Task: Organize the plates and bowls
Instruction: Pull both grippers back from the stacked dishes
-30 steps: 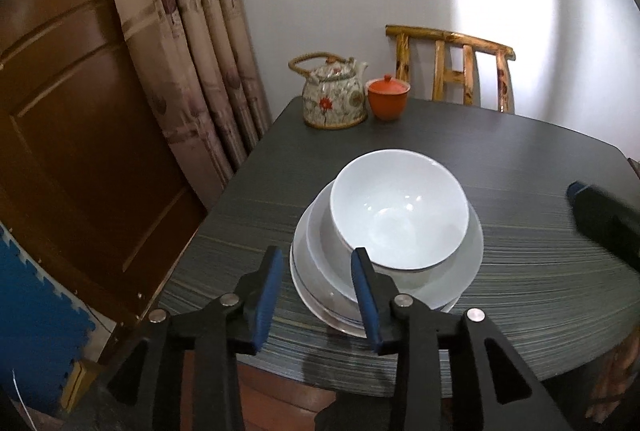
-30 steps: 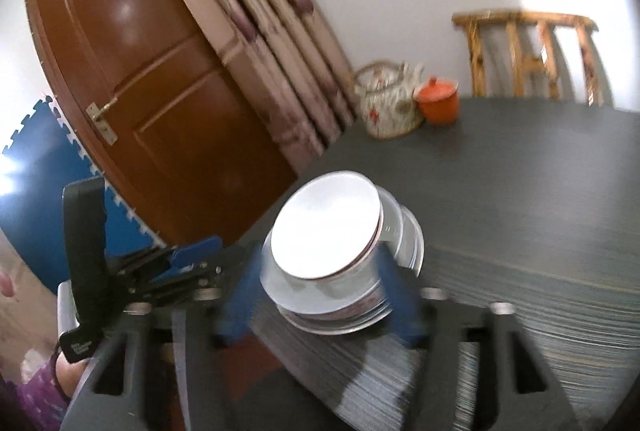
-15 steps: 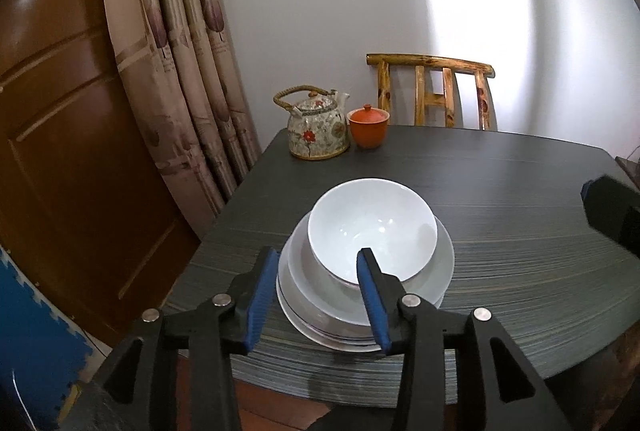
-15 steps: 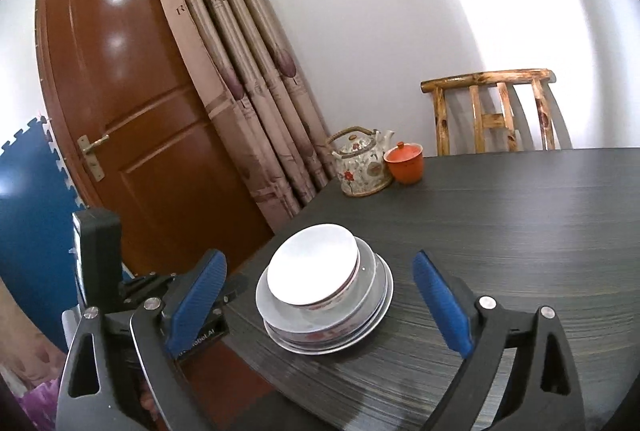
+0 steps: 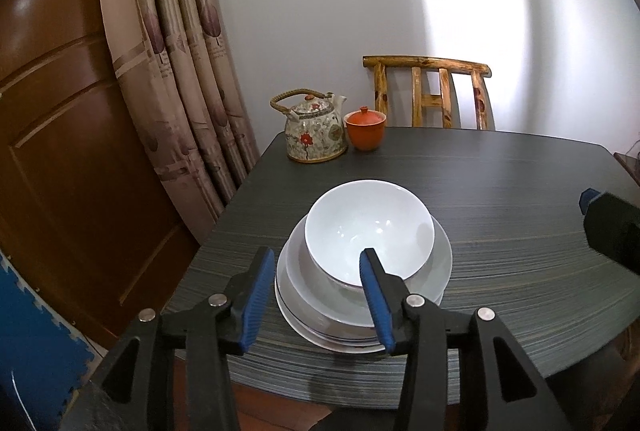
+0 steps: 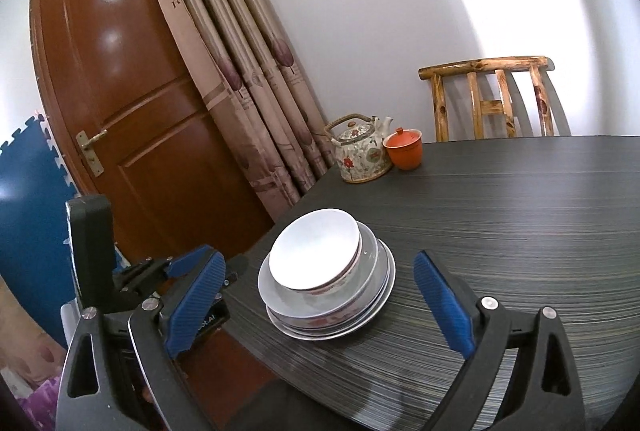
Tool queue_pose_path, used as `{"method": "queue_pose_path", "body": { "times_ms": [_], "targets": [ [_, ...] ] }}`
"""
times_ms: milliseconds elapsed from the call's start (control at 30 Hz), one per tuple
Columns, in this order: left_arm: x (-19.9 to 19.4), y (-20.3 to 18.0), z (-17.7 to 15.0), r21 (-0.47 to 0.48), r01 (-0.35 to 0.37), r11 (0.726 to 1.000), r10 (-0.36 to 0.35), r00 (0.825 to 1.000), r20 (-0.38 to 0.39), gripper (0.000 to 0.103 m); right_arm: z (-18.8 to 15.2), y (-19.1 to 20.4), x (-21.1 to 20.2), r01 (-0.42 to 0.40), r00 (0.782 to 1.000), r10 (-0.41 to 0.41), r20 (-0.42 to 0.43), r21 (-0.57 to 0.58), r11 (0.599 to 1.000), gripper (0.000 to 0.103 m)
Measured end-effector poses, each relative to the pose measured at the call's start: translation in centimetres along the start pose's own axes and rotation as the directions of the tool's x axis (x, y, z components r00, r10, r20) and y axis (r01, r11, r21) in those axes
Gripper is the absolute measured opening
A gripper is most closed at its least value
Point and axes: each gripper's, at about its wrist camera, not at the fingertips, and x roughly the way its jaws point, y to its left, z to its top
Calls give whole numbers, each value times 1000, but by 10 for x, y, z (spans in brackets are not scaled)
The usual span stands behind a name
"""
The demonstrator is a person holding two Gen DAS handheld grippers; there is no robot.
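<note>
Left wrist view: the white bowl sits on stacked plates near the counter's near edge; the left hand-held gripper has just been opening — nothing gripped.

Right wrist view: the right hand-held gripper, just opened wide, hangs before the bowl, empty. Teapot beyond the bowl.

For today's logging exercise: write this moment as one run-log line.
stack: white bowl atop plates | left gripper: open, empty, jaws just opened | right gripper: open, empty, jaws just widened | table: stack near edge
</note>
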Motion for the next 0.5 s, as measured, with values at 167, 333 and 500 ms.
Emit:
{"method": "queue_pose_path", "body": {
  "times_ms": [167,333,500],
  "targets": [
    [4,-1,0,2,-3,1000,3,1000,-12,46,-1,0,1,-4,1000,4,-14,3,1000,96],
    [5,-2,-1,2,-3,1000,3,1000,-22,46,-2,-1,1,-6,1000,6,-23,7,1000,97],
    [6,-1,-3,-5,-1,1000,1,1000,-30,46,-4,-3,3,-7,999,8,-38,15,1000,98]
  ]
}}
